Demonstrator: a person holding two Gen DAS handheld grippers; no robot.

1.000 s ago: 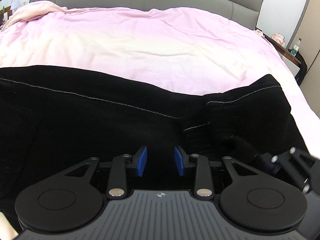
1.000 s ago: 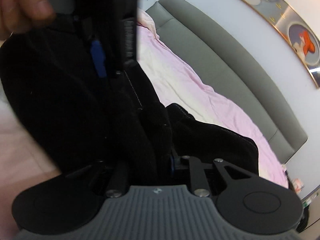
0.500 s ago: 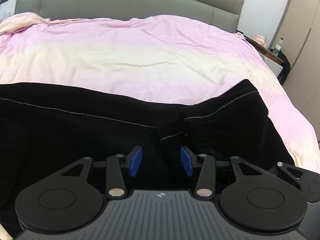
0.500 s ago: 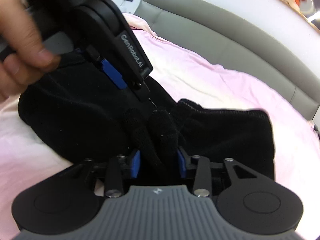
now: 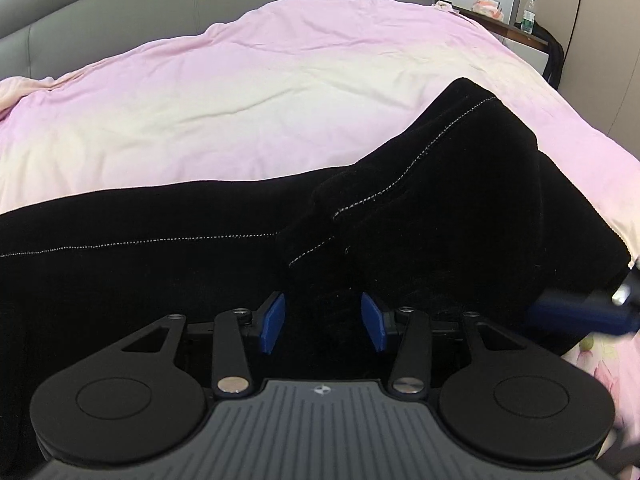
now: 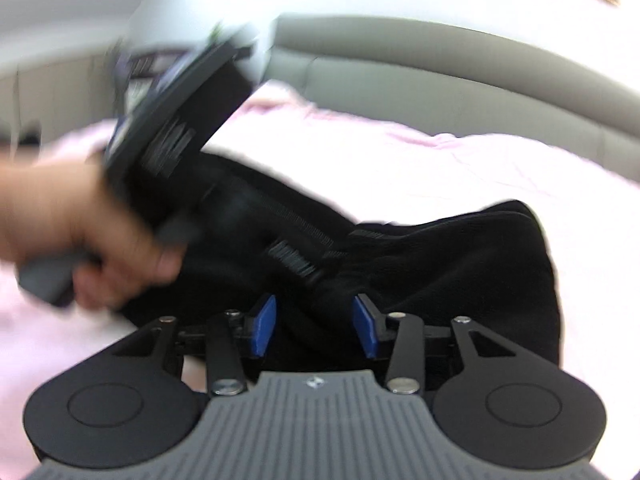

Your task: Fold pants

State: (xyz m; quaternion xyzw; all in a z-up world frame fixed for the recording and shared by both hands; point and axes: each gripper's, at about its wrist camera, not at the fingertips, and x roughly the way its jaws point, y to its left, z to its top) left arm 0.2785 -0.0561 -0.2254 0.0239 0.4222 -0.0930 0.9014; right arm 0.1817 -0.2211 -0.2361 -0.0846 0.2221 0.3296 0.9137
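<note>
We see the black pants lying across the near part of a bed covered with a pink sheet, their pale stitched seam running from the left edge toward a bunched, raised fold on the right. The left gripper hangs low over the dark cloth with its blue pads spread apart; its jaws have just been opening, and the fabric lies under and between them with no pad pressing on it. In the right wrist view, which is blurred, the right gripper also stands with its pads parted after opening; a hump of the pants rises between them, and we see a gap on each side. A hand grips the handle of the left gripper at the left of that view. Behind the bed runs a grey padded headboard, and a bottle stands on a side table at the far right.
</note>
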